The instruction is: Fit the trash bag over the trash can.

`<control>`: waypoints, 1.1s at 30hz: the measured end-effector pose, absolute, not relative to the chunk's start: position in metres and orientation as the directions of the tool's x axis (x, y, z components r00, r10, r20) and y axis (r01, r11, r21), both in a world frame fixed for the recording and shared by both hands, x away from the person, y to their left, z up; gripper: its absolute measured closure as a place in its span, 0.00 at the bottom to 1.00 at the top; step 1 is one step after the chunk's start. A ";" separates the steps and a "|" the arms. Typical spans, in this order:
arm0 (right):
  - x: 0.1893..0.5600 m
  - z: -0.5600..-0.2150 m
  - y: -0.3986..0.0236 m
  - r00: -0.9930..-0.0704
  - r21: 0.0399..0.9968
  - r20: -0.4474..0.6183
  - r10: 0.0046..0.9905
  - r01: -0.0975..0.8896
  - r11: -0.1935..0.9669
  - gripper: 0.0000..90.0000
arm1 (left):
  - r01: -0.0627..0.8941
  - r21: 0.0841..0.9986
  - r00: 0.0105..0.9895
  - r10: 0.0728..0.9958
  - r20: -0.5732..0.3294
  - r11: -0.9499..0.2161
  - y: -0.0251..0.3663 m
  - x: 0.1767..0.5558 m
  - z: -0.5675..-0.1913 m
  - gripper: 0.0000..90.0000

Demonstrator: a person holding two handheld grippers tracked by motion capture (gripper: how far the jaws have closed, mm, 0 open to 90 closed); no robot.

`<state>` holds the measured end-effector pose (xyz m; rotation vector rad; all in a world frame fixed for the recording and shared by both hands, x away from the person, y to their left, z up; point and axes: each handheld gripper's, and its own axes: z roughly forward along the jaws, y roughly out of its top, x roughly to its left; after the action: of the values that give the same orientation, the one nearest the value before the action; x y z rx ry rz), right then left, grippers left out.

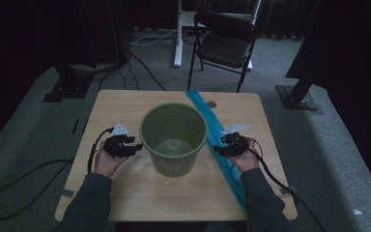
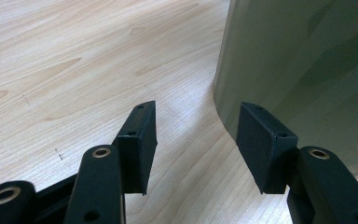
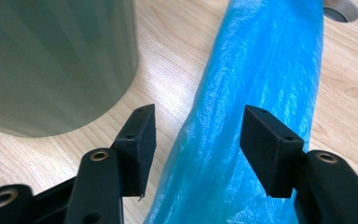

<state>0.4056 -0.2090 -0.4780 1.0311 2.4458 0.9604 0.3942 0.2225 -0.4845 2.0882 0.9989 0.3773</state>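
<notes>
Right gripper [image 3: 193,154]: we see its jaws apart, straddling the long blue plastic bag roll [image 3: 256,93], unclamped. Its long axis runs from the tabletop's [image 1: 125,193] far edge to the near edge, right of the green plastic bucket [image 1: 174,140].

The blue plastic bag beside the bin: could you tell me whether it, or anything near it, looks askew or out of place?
The blue plastic bag lies stretched slantwise across the table, not in the upright green bin. Nothing looks spilled or damaged.
</notes>
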 end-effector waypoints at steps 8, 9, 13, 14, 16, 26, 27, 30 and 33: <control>0.408 -0.485 -0.216 -0.655 0.680 -0.019 0.755 0.545 0.490 0.36 | 0.529 0.751 0.645 0.762 -0.053 -0.395 0.223 0.394 -0.485 0.53; 0.409 -0.486 -0.216 -0.652 0.680 -0.015 0.758 0.549 0.485 0.35 | 0.529 0.751 0.645 0.762 -0.052 -0.396 0.223 0.395 -0.485 0.53; 0.408 -0.490 -0.218 -0.643 0.674 -0.016 0.766 0.559 0.483 0.32 | 0.527 0.749 0.647 0.761 -0.047 -0.402 0.222 0.396 -0.486 0.53; 0.408 -0.491 -0.218 -0.642 0.668 -0.021 0.767 0.561 0.488 0.32 | 0.526 0.747 0.648 0.761 -0.044 -0.405 0.221 0.396 -0.486 0.53; 0.408 -0.493 -0.217 -0.638 0.657 -0.025 0.770 0.571 0.493 0.31 | 0.526 0.747 0.649 0.759 -0.044 -0.406 0.220 0.396 -0.486 0.53; 0.411 -0.510 -0.213 -0.638 0.593 -0.005 0.770 0.618 0.516 0.31 | 0.520 0.747 0.656 0.754 -0.038 -0.414 0.218 0.397 -0.486 0.53; 0.412 -0.512 -0.213 -0.638 0.588 -0.006 0.770 0.621 0.519 0.31 | 0.520 0.747 0.655 0.754 -0.038 -0.414 0.218 0.397 -0.486 0.53; 0.414 -0.516 -0.212 -0.630 0.571 -0.006 0.777 0.635 0.520 0.31 | 0.520 0.747 0.655 0.755 -0.038 -0.414 0.218 0.397 -0.486 0.53; 0.417 -0.520 -0.211 -0.625 0.555 -0.010 0.781 0.646 0.524 0.34 | 0.522 0.747 0.655 0.754 -0.043 -0.411 0.218 0.398 -0.487 0.53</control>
<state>0.4166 -0.2107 -0.5204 1.2001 2.5084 0.7531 0.3979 0.2176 -0.4868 2.1076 0.9862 0.3885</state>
